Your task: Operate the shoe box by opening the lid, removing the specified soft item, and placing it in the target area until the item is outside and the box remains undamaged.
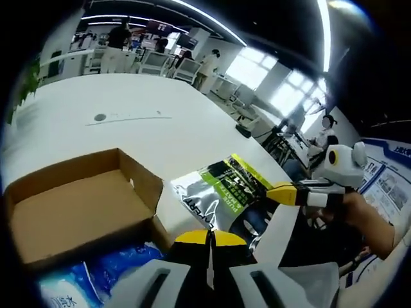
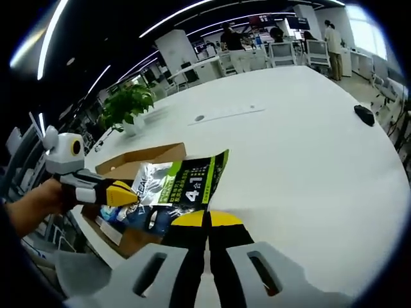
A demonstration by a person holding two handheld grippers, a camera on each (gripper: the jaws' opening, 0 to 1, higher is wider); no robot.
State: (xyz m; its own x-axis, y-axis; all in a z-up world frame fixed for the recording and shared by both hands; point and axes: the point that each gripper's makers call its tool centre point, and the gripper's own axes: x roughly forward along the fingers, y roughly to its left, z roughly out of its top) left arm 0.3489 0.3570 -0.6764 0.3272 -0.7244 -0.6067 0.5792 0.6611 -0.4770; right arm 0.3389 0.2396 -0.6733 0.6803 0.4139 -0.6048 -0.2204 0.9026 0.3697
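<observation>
The soft packet (image 1: 221, 192), shiny silver, green and black, lies on the white table (image 1: 141, 122), outside the shoe box (image 1: 77, 205) and just beside its open end at about 3 o'clock in the left gripper view. In the right gripper view the same packet (image 2: 176, 186) sits at 12 o'clock from the right gripper (image 2: 207, 221), whose yellow-tipped jaws are pressed together with nothing between them. The left gripper (image 1: 210, 240) also has its jaws together and empty, low at 6 o'clock in its own view. The right gripper's tip touches the packet's edge at 3 o'clock in the left gripper view. The brown box is open, and a blue and white pack (image 1: 96, 276) lies at its near end. A green plant (image 2: 128, 102) stands at 10 o'clock in the right gripper view.
</observation>
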